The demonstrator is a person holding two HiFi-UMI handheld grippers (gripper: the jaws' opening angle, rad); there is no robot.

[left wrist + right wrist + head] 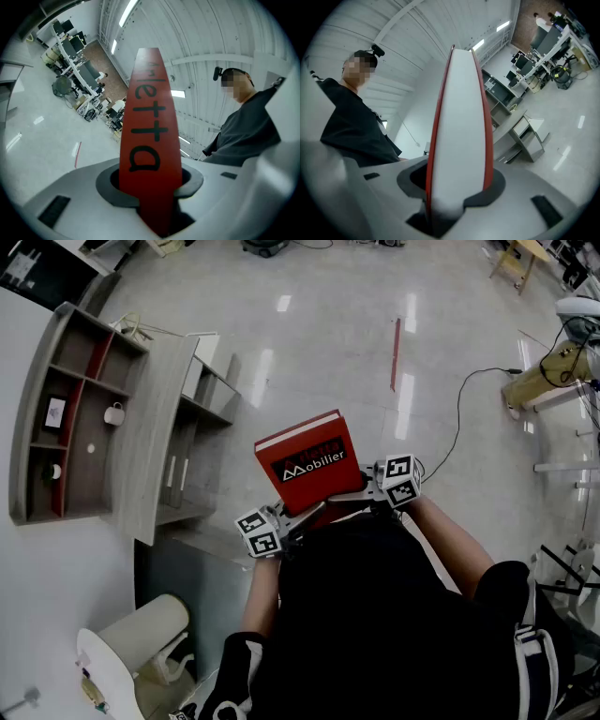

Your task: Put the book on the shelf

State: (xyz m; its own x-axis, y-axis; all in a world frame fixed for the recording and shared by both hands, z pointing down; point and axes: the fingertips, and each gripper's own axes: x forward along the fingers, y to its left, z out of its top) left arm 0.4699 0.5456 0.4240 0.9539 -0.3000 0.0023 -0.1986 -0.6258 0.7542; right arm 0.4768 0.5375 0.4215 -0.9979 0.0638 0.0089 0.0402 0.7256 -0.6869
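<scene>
The book is held in the air, its spine clamped by the left claw and its page edge by the right claw. The shelf stands well apart, so carrying and placing remain.

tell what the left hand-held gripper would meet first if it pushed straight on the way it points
The red hardcover book clamped by its spine in the left hand-held gripper itself. What lies beyond the book is hidden.
</scene>
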